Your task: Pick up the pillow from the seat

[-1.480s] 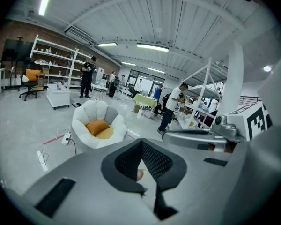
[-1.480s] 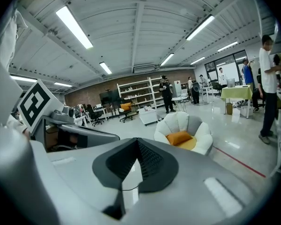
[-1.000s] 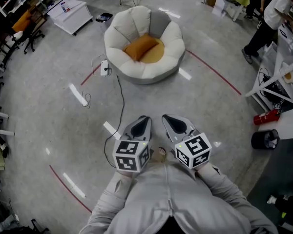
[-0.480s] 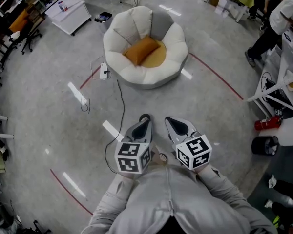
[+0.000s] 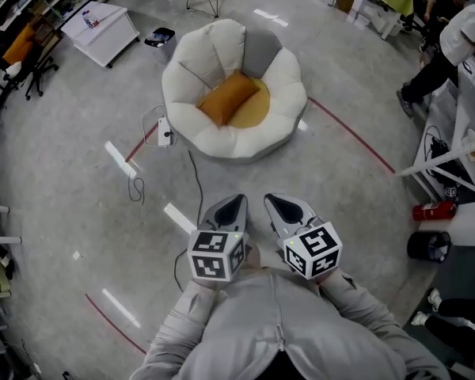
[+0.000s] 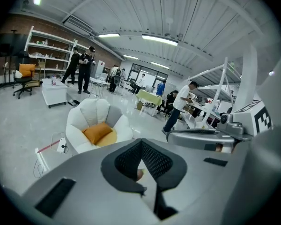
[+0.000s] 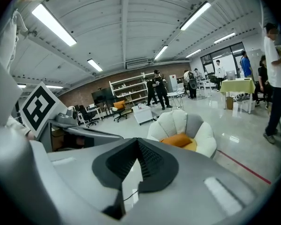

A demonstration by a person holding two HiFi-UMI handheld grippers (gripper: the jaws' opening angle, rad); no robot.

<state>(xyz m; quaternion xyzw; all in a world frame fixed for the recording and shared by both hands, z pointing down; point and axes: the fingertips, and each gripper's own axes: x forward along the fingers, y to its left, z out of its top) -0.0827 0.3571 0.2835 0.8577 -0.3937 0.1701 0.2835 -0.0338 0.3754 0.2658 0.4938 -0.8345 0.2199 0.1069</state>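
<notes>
**Orange pillow (image 5: 228, 97) on the yellow seat (image 5: 257, 108) of a white petal-backed chair (image 5: 191, 54), well ahead of both grippers.**
Probably light, soft and compressible; pinching a near corner should gather enough fabric. The left gripper (image 5: 231, 203) and right gripper (image 5: 275, 203), side by side, have their jaws pressed together, empty.

Grey floor (image 5: 59, 200): white petal seat (image 5: 289, 70) with orange pillow (image 5: 226, 97) on it; power strip (image 5: 165, 132), cable (image 5: 196, 176) alongside.

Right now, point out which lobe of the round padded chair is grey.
The back lobe right of centre, behind the orange pillow; the others are white.
</notes>
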